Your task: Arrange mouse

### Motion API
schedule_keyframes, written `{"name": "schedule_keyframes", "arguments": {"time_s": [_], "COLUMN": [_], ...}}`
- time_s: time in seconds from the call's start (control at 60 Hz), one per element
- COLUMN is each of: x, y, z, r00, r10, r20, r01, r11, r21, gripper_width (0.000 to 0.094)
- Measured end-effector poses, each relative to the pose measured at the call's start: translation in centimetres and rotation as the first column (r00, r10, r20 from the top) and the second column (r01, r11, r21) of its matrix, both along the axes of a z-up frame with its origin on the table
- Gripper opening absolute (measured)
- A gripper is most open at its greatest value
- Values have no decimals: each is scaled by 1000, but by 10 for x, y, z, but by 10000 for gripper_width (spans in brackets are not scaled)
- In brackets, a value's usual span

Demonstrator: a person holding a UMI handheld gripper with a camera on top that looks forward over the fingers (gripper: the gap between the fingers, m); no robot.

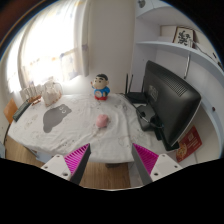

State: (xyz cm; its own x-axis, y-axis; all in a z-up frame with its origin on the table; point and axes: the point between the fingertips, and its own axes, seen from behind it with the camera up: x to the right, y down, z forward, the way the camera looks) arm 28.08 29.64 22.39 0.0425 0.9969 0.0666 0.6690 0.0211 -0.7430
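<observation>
A small pink mouse (102,121) lies on a table covered with a pale patterned cloth (60,125), well beyond my fingers. My gripper (112,162) is open and empty, held over the wood floor in front of the table's near edge. Its magenta pads (76,160) show on both sides with a wide gap between them. Nothing stands between the fingers.
A blue and red figurine (101,88) stands at the table's far side. A black monitor (170,100) stands to the right, with a dark object (143,98) beside it. A basket (48,96) sits at the far left. White shelves (180,50) hang above the monitor.
</observation>
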Motion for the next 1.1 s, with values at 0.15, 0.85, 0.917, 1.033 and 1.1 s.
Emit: {"name": "schedule_keyframes", "arguments": {"time_s": [0.15, 0.85, 0.917, 1.033, 1.1], "x": [-11, -142, -156, -185, -203], "y": [-35, -63, -65, -58, -55], "z": [-13, -144, -156, -179, -189], "r00": [998, 981, 983, 985, 986], "r10": [56, 62, 63, 43, 32], "r20": [-7, -186, -170, -168, -166], "r01": [-56, -59, -63, -42, -33], "r11": [998, 998, 998, 999, 999], "r21": [-12, 20, 5, 8, -5], "gripper_width": [858, 854, 857, 854, 857]}}
